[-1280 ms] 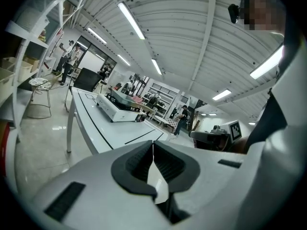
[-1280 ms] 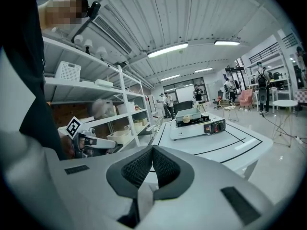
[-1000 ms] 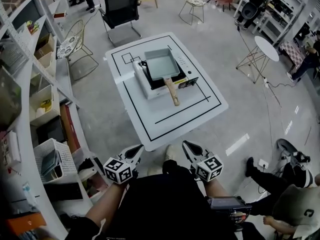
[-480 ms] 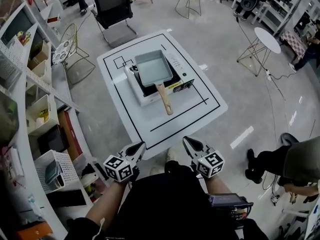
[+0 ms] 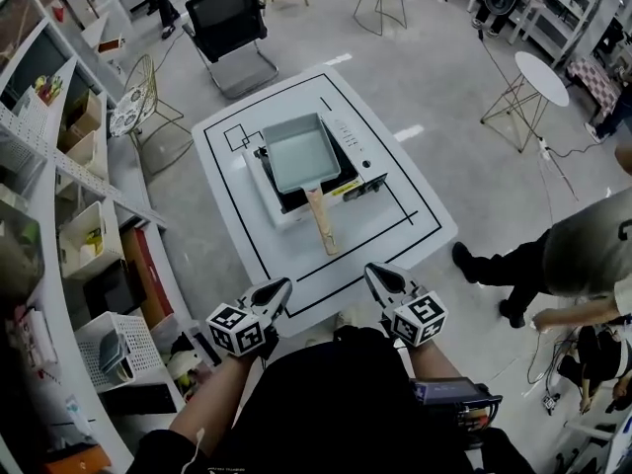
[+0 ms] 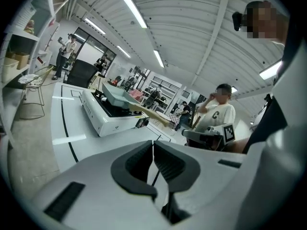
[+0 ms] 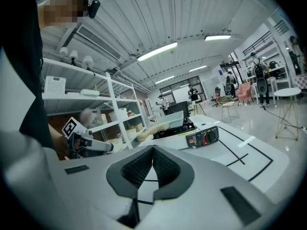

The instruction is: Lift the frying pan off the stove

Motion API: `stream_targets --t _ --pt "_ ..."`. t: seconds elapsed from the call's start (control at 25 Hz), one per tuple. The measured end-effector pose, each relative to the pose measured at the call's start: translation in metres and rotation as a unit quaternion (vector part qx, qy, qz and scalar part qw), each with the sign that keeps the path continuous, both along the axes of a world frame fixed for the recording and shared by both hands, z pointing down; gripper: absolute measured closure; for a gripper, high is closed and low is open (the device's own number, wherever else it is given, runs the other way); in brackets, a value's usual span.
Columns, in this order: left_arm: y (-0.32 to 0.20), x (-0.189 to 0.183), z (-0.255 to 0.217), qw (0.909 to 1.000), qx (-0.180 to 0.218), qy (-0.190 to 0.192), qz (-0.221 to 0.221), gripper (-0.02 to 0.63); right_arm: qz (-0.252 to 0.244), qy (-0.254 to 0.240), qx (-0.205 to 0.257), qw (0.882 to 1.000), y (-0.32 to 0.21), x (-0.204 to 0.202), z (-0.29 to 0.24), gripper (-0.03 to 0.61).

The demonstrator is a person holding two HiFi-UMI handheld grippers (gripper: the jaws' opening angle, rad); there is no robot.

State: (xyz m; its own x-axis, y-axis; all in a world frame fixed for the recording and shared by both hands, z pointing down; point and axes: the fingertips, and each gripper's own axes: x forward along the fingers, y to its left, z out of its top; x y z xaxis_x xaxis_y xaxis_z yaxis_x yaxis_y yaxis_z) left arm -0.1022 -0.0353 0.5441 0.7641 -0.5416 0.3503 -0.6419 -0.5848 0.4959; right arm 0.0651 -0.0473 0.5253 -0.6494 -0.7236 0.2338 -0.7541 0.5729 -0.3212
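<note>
White counter [image 5: 395,230] in a busy lab: pan [image 5: 296,153] sits on stove [image 5: 346,144], handle [image 5: 322,227] turned toward the person for an easy grab; left gripper [image 5: 281,286] and right gripper [image 5: 373,271] hover short, fingers pressed together, empty.

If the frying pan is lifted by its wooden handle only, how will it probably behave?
The frying pan looks rigid, so it should not flex. Its long handle sits at one end, so the far side will likely dip. It looks empty, so probably fairly light.
</note>
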Motion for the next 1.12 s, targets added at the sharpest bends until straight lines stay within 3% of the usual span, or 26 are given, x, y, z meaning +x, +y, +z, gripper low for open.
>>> stream_targets --t 0.16,0.36,0.6,0.8,0.92,1.12 --pt "-0.022 0.011 -0.003 1.0 -0.008 0.001 -0.004 0.6 -0.021 0.009 0.01 1.0 -0.017 0.001 0.001 0.553" --pt "-0.05 0.022 0.002 0.9974 -0.047 0.038 -0.04 0.6 -0.035 -0.005 0.003 0.999 -0.039 0.009 0.007 0.554" --pt "-0.082 0.029 -0.005 0.9945 -0.056 0.053 -0.071 0.6 -0.062 -0.015 -0.003 0.998 -0.062 0.012 0.014 0.552" --pt "-0.107 0.036 -0.012 0.988 -0.082 0.093 -0.092 0.595 -0.078 -0.026 -0.005 0.997 -0.079 0.013 0.017 0.552" --pt "-0.119 0.04 -0.011 0.9799 -0.115 0.12 -0.109 0.523 -0.086 -0.029 -0.01 0.996 -0.087 0.012 0.019 0.553" --pt "-0.14 0.054 -0.018 0.9549 -0.174 0.206 -0.123 0.421 -0.096 -0.037 -0.019 0.995 -0.093 0.015 0.026 0.553"
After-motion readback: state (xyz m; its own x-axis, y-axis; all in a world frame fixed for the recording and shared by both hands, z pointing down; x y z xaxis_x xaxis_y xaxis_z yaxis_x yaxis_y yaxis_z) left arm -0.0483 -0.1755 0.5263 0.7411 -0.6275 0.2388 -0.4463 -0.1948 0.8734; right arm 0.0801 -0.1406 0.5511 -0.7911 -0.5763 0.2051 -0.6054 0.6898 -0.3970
